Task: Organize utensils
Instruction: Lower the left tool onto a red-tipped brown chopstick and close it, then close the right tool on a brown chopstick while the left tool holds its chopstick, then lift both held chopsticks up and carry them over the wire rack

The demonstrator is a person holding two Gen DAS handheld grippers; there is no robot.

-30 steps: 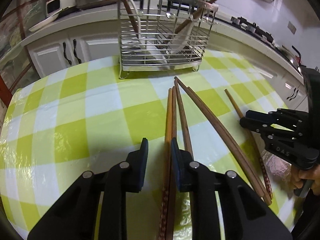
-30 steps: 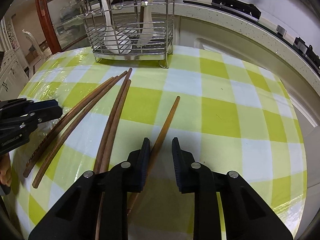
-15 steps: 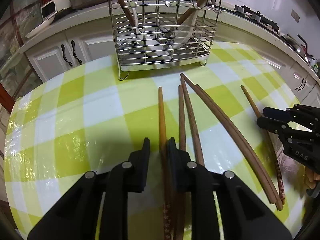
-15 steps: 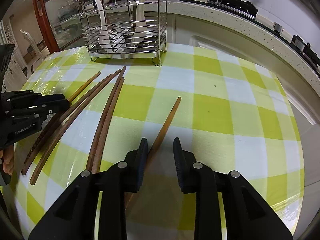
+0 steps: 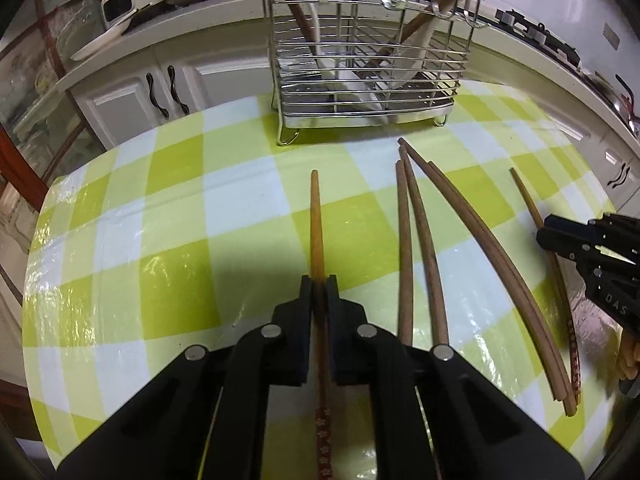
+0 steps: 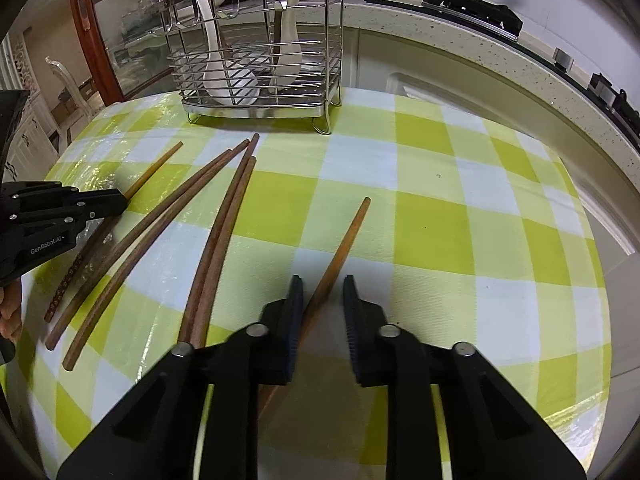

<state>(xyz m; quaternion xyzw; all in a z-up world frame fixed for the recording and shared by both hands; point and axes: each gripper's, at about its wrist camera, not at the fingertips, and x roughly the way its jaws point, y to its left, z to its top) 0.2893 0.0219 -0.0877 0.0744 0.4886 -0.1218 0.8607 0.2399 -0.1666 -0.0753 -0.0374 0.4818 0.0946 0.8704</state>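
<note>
1. On the checked table [image 5: 168,264]: left gripper [image 5: 319,280] clamped on a light chopstick [image 5: 316,220], tip pointing toward the wire rack [image 5: 368,92].
2. Beside it, to the right: four darker chopsticks [image 5: 416,240], flat in a fan, tips near the rack.
3. Over at the table's right: right gripper [image 6: 323,284] parted, straddling another light chopstick [image 6: 344,240] without clamping.
4. Inside the rack: white spoons [image 6: 224,72], leaning.

White cabinets [image 5: 132,104], pale counter [image 6: 460,36] — apparently a kitchen
</note>
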